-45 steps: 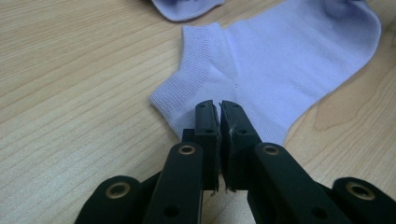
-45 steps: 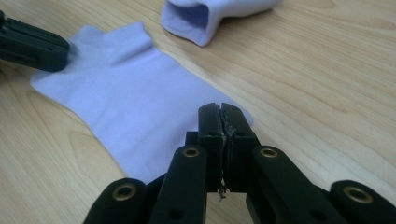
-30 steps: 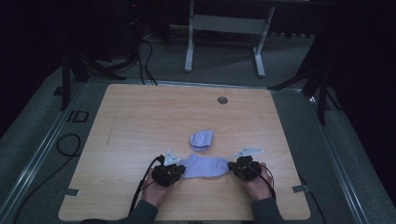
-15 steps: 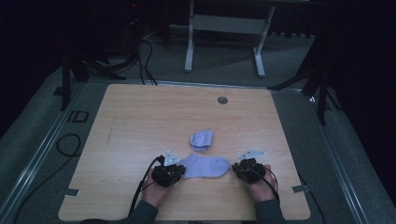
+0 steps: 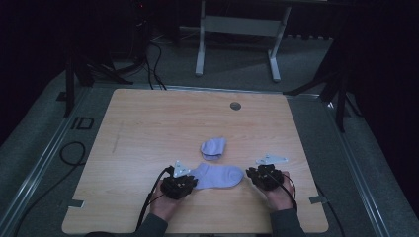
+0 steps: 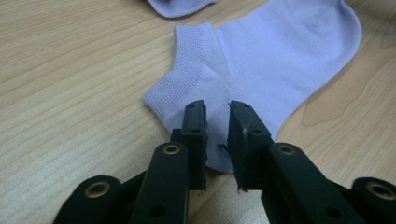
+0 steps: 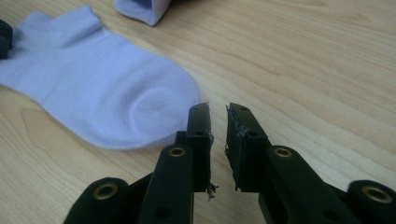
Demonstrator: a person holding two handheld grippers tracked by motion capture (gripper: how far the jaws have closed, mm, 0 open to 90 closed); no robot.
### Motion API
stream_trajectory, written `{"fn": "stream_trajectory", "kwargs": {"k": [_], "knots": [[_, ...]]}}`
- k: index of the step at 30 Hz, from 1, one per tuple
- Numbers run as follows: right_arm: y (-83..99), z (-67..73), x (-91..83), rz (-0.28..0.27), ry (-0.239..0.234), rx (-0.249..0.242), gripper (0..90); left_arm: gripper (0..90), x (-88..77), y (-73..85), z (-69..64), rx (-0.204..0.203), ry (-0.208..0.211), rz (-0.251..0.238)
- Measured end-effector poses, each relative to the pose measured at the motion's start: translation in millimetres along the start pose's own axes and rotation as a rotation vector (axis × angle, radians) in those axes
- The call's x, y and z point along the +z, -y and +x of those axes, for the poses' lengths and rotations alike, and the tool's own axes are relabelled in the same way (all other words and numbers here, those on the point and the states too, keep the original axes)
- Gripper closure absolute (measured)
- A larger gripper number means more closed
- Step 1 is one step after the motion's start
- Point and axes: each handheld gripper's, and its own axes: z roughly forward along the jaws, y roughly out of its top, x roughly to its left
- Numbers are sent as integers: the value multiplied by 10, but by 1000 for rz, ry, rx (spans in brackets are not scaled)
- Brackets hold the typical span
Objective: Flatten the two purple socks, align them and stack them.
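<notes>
Sock [image 5: 217, 176] laid flat; release step. L gripper [image 6: 216, 109] at its cuff, R gripper [image 7: 217, 112] beside toe: jaws just parted, gripping nothing. Next: likely fetch second sock [image 5: 213, 148] just beyond.

Overhead view, two close sock [image 5: 220, 176] views

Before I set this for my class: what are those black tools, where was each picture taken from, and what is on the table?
A person sits at a wooden table holding a hand-worked two-jaw gripper in each hand. The high view looks down from above; each gripper view comes from a camera riding on that tool. A lilac flat sock lies between them, a folded sock just behind it. The left gripper has just been opening, its jaws apart over the flat sock's cuff end. The right gripper has also just opened, beside the toe, with nothing between its jaws. Nothing is held.
</notes>
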Motion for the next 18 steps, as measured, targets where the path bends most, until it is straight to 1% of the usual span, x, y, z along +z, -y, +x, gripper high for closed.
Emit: {"fn": "stream_trajectory", "kwargs": {"k": [4, 7, 9, 10, 11, 13, 18], "knots": [[-55, 8, -14, -10, -9, -8, 791, 735, -11, 2, 1, -7, -3, -5], [-125, 28, -17, -13, -3, -19, 809, 728, -28, -3, 6, -7, -8, -12], [-186, 42, -13, -16, -1, -37, 825, 722, -34, -4, 11, -9, -12, -14], [-186, 42, -13, -16, -1, -37, 825, 722, -34, -4, 11, -9, -12, -14], [-254, 59, -6, -18, -2, -57, 846, 722, -35, -4, 17, -11, -13, -18], [-327, 85, 8, -19, -6, -73, 871, 721, -39, -4, 25, -22, -14, -22], [-535, 188, 69, -25, -19, -126, 886, 717, -42, -4, 31, -18, -17, -21]]}}
